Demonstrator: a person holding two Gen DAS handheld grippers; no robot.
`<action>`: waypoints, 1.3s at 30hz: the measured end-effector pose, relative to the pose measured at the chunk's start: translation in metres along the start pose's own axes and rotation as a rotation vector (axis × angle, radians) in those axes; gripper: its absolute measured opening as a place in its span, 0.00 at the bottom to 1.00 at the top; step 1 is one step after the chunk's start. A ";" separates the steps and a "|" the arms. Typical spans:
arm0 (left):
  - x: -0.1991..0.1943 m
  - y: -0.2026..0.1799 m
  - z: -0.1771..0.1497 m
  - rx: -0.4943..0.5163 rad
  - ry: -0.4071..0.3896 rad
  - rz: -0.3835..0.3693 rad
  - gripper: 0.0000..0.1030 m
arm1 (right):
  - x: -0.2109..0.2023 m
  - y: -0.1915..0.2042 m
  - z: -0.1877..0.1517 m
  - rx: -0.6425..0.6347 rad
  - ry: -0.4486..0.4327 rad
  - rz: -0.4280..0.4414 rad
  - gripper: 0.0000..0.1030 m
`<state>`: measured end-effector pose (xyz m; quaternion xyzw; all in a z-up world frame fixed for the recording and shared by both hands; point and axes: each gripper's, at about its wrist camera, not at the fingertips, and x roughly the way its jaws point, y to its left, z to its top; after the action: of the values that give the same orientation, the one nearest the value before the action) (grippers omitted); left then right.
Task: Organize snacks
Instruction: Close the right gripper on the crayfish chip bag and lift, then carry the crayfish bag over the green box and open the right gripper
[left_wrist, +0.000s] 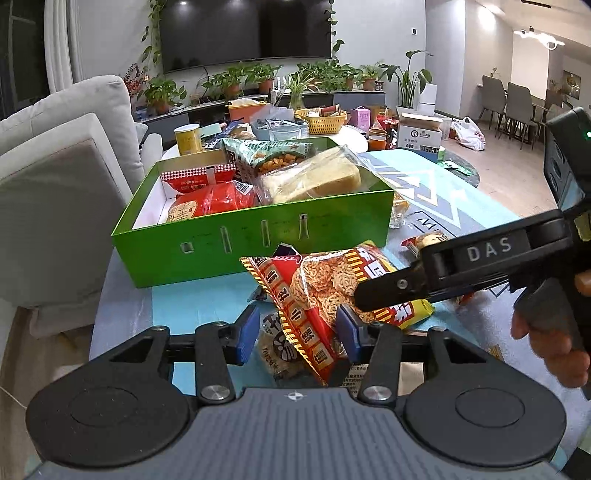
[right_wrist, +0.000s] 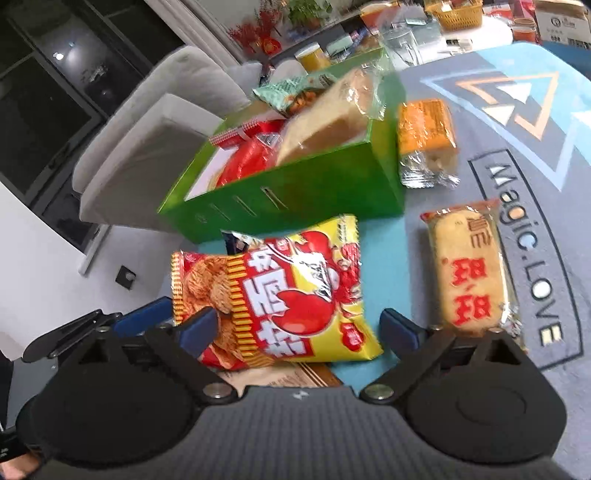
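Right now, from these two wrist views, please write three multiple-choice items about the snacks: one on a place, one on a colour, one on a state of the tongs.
1. Where does the red-and-yellow noodle snack bag lie?
A. inside the box
B. on the mat in front of the box
C. on the sofa

2. What colour is the open box that holds snacks?
A. green
B. blue
C. white

3. How do the right tongs stand?
A. shut on the bag
B. out of view
C. open, fingers on either side of the bag

Answers:
1 B, the bag rests on the blue mat, before the box's front wall.
2 A, the walls are bright green outside.
3 C, a wide gap shows between the blue pads, and only the left one reaches the bag.
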<state>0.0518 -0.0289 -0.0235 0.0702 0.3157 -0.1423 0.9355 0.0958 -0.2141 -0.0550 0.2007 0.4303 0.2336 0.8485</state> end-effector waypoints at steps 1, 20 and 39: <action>0.000 0.000 0.000 0.004 -0.001 0.004 0.42 | 0.001 0.002 0.000 0.001 -0.002 -0.008 0.61; -0.036 0.017 0.066 0.094 -0.217 0.088 0.40 | -0.031 0.064 0.049 -0.165 -0.225 0.050 0.31; 0.037 0.069 0.098 0.074 -0.221 0.128 0.44 | 0.026 0.058 0.100 -0.130 -0.213 0.068 0.31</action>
<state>0.1578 0.0068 0.0342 0.1084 0.2000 -0.1006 0.9686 0.1788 -0.1663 0.0142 0.1833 0.3147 0.2668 0.8923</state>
